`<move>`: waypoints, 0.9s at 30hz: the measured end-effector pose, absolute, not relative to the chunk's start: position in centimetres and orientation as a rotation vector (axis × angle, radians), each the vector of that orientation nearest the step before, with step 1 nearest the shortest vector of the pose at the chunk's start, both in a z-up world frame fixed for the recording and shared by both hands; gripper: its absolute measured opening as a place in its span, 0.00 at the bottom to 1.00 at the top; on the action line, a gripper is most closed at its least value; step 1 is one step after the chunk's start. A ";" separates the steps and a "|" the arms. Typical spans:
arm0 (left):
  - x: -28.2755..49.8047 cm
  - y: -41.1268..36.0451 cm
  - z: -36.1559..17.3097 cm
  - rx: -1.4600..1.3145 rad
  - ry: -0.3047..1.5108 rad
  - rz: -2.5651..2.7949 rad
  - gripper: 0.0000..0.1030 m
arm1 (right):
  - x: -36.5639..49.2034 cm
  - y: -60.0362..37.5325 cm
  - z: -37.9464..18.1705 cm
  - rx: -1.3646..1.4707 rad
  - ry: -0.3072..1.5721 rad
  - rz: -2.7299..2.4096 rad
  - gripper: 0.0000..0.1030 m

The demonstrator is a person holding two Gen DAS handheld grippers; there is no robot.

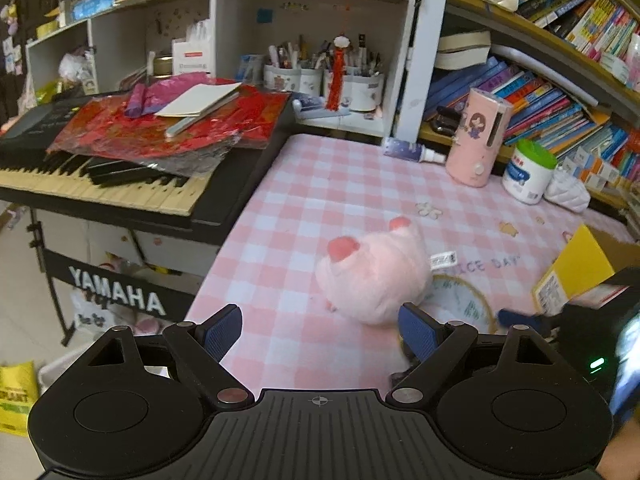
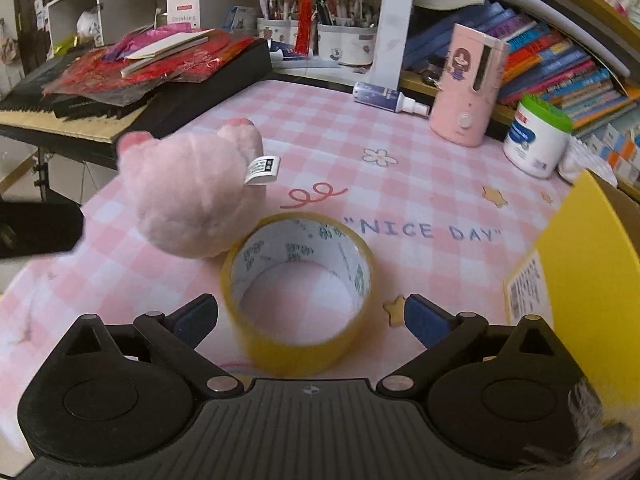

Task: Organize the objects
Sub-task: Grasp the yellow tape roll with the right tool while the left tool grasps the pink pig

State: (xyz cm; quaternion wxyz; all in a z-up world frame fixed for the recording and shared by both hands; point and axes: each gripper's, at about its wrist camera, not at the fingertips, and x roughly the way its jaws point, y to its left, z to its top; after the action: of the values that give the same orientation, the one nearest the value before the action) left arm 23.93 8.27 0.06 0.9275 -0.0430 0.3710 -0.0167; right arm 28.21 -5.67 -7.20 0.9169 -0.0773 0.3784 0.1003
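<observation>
The pink plush toy with rosy ears (image 1: 370, 276) sits on the pink-and-white checked tablecloth (image 1: 304, 184) straight ahead of your left gripper (image 1: 320, 332) in the left wrist view, a little right of its centre line and just beyond the fingertips. The jaws there stand open with nothing between the blue pads (image 1: 222, 332). The roll of yellow packing tape (image 1: 460, 300) is mostly hidden behind the toy and the right-hand finger, and your other gripper comes in dark and blurred at the right edge, beside the yellow cardboard box (image 1: 580, 268).

In the right wrist view, the tape roll (image 2: 298, 292) lies flat with its hole facing up, so its axis runs vertical and either side of the ring offers a wall to pinch. It sits dead centre in front of your right gripper (image 2: 310, 320), the near rim already level with the fingertips. The jaws are spread wide, wider than the roll, and touch nothing. The plush toy (image 2: 192, 192) rests against the far left rim of the roll. Your right hand is clearly the nearer one to the tape; your left is better placed for the toy. The yellow box (image 2: 592, 264) stands close on the right.
</observation>
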 end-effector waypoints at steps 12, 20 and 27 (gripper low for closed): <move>30.9 5.2 -2.3 -0.102 0.879 -0.166 0.86 | 29.6 -6.3 -8.5 -0.092 0.798 0.283 0.79; 32.9 5.0 -4.1 -0.151 0.951 -0.127 0.74 | 29.0 -6.9 -8.5 -0.092 0.809 0.275 0.79; 30.1 7.1 -2.1 -0.231 0.908 -0.151 0.70 | 27.9 -8.1 -7.6 -0.067 0.873 0.242 0.79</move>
State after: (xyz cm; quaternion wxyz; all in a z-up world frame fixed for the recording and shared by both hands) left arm 30.15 7.11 -2.11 0.8894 -0.1114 0.4374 -0.0728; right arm 27.91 -8.11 -7.58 0.8987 -0.0322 0.4215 0.1169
